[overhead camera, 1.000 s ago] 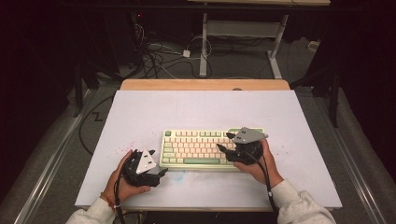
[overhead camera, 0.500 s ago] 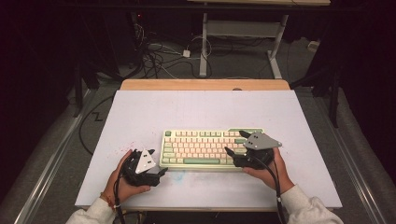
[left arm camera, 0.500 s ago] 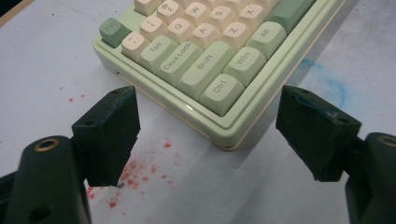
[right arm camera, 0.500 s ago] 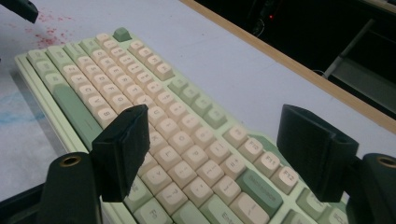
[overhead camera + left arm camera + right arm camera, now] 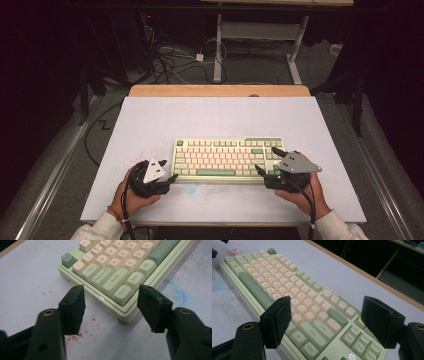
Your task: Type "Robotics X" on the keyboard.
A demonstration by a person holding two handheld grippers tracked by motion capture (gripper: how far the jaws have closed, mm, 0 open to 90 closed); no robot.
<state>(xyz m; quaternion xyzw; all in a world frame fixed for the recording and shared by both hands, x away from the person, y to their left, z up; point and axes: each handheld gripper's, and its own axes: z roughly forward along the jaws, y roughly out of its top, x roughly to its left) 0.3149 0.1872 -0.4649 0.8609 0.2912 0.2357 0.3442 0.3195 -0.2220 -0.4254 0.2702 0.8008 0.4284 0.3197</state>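
The right gripper (image 5: pixel 269 161) has slid toward the right end of the mechanical keyboard (image 5: pixel 227 157), jaws spread wide over its right-hand keys. The left gripper (image 5: pixel 169 174) stays at the keyboard's left corner, jaws also open, holding nothing. The keyboard lies mid-table (image 5: pixel 210 117).

Table (image 5: pixel 150 125) had a white top w/ a wood strip along its far edge — a green-and-cream keyboard (image 5: pixel 227 157) lay flat near the front; red specks (image 5: pixel 75 336) and a blue smear (image 5: pixel 178 293) marked the surface.
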